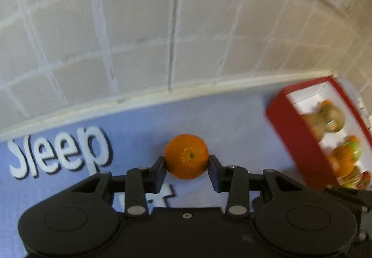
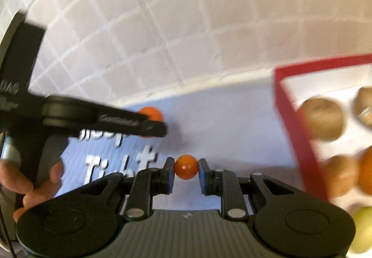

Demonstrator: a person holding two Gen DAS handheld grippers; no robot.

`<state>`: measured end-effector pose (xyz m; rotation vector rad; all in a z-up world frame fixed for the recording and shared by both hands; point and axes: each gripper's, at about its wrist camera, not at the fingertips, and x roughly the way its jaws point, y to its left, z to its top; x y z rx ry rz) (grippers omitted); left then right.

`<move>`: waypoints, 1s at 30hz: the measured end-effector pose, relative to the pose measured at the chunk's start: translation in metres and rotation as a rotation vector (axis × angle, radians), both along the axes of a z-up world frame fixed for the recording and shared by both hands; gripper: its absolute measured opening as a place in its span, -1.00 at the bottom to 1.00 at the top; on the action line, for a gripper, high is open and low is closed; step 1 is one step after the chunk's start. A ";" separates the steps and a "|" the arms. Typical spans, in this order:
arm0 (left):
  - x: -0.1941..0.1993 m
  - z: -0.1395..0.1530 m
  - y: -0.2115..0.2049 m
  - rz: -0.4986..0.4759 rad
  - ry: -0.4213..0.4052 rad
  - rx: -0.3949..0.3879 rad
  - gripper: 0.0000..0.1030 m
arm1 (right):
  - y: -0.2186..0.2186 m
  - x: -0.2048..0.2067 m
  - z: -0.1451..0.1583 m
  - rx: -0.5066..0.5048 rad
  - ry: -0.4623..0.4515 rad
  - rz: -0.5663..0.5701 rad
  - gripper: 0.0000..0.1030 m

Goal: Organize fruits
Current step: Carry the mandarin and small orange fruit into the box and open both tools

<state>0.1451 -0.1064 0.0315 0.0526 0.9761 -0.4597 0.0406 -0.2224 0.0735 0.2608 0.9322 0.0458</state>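
My left gripper [image 1: 186, 161] is shut on an orange mandarin [image 1: 186, 156] over the blue cloth [image 1: 139, 123]. In the right wrist view the left gripper [image 2: 153, 127] comes in from the left with the mandarin [image 2: 151, 113] partly hidden behind its fingers. My right gripper [image 2: 186, 168] is shut on a small orange-red round fruit [image 2: 186, 166]. A red box with a white inside [image 1: 293, 132] stands to the right and holds kiwis [image 1: 327, 118], oranges and apples. It also shows in the right wrist view [image 2: 295, 123].
A tiled wall [image 1: 162, 25] rises just behind the cloth, with a white ledge [image 1: 162, 92] at its foot. White letters [image 1: 60, 153] are printed on the cloth. A person's hand [image 2: 30, 183] holds the left gripper's handle.
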 end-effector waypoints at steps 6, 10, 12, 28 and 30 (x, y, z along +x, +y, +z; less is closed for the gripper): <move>-0.031 0.047 -0.040 -0.100 -0.090 -0.054 -0.11 | -0.053 -0.030 0.049 -0.060 -0.068 -0.135 -0.55; -0.058 0.063 -0.076 -0.197 -0.104 -0.085 -0.11 | -0.092 -0.055 0.066 -0.070 -0.082 -0.227 -0.55; -0.072 0.065 -0.096 -0.249 -0.105 -0.092 -0.11 | -0.115 -0.071 0.075 -0.073 -0.076 -0.282 -0.55; -0.161 0.038 -0.197 -0.560 -0.029 -0.069 -0.11 | -0.191 -0.155 0.060 0.029 0.013 -0.511 -0.54; -0.165 0.033 -0.202 -0.575 -0.019 -0.062 -0.11 | -0.193 -0.158 0.055 0.053 0.020 -0.515 -0.54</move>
